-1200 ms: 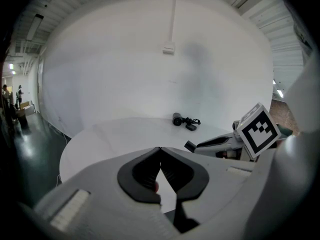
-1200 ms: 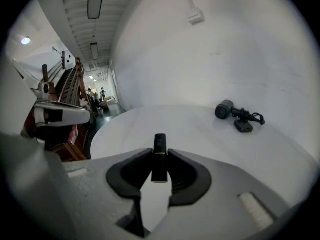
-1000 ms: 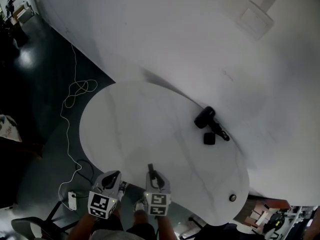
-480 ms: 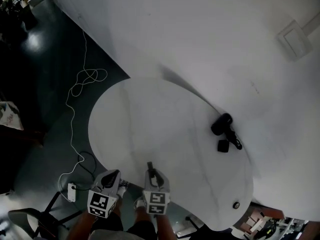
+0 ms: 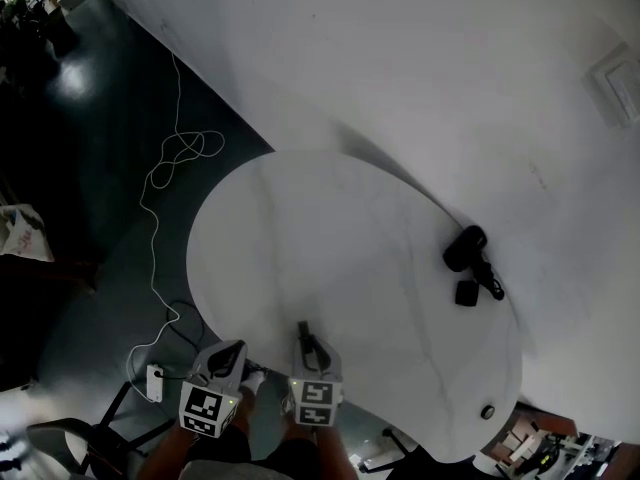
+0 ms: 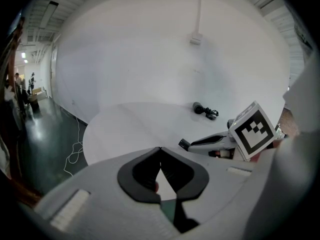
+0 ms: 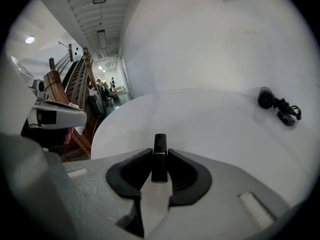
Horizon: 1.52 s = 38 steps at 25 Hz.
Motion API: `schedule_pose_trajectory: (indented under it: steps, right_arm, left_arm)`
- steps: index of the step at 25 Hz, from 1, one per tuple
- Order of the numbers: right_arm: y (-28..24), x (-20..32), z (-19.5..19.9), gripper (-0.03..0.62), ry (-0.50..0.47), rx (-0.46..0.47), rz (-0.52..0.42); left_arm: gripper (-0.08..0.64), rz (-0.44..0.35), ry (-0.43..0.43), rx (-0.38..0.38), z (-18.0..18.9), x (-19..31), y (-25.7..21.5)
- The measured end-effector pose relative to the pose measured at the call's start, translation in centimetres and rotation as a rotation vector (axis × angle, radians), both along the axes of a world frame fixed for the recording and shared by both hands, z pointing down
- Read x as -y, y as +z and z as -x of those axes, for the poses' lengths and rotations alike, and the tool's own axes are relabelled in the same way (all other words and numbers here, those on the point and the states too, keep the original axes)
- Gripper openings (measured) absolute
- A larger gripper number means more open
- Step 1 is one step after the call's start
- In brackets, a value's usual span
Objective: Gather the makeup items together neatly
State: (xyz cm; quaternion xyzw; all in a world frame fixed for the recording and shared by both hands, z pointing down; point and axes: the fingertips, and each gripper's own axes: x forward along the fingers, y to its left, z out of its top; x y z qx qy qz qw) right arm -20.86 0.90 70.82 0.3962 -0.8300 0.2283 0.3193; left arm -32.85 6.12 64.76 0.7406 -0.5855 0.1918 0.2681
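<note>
Head view looks steeply down on a white round bench (image 5: 320, 238), with both grippers side by side at its near edge; the right gripper (image 5: 305, 334) pokes out over the rim, while the left gripper (image 5: 229, 349) sits just beside it, about at the rim. Right gripper view makes it pretty clear its jaws are clamped on a slim black tube (image 7: 159, 149) with a thin gold band; the tube stands upright between the pads and sticks out past the tips. Left gripper view shows the jaws pinched together at the tips with nothing between them, so it's closed and empty. The rest of the makeup stuff is well apart from both grippers, over on the far right side of the bench: a round black piece (image 5: 465, 248), a small square piece (image 5: 466, 293) just below it and a thin dark piece (image 5: 490, 279) beside them, all bunched close; they're too small to tell what's touching what. A small round thing (image 5: 487, 411) sits alone near the bench's right rim; a white cable (image 5: 175, 158) snakes over the dark floor (image 5: 80, 118) on the left.
</note>
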Motion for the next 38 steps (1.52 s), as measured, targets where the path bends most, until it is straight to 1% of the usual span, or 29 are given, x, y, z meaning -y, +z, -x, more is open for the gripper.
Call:
schedule_pose_trajectory:
  steps: [12,13,16,17,22,25,29,34,38]
  right_arm:
    - [0.5,0.4,0.6,0.104,0.011,-0.001,-0.001]
    - [0.4,0.5,0.7,0.117,0.012,0.002,0.001]
    - [0.4,0.5,0.8,0.207,0.011,0.017,0.008]
    - [0.4,0.4,0.8,0.225,0.009,0.018,0.010]
    - [0.3,0.3,0.5,0.225,0.007,0.015,0.012]
    - [-0.8,0.5,0.3,0.225,0.009,0.018,-0.005]
    - [-3.2,1.3,-0.6,0.225,0.037,0.029,-0.050]
    - [-7.1,2.5,-3.0,0.224,0.108,0.039,-0.117]
    - [-11.0,3.3,-5.6,0.224,0.179,0.060,-0.191]
  left_arm:
    - [0.011,0.015,0.012,-0.003,0.4,0.4,0.8]
    - [0.011,0.013,0.014,-0.004,0.3,0.5,0.8]
    - [0.011,0.011,0.019,-0.003,0.0,0.8,0.6]
    - [0.011,0.010,0.020,-0.002,-0.1,0.8,0.6]
    - [0.011,0.004,0.026,0.005,-0.4,0.8,0.3]
    - [0.011,-0.022,0.039,0.005,-0.6,1.4,-0.8]
    - [0.011,-0.063,0.065,0.007,-1.2,2.5,-2.8]
    - [0.011,-0.138,0.112,-0.002,-2.9,4.4,-6.4]
    - [0.011,-0.215,0.174,0.001,-5.2,6.1,-9.8]
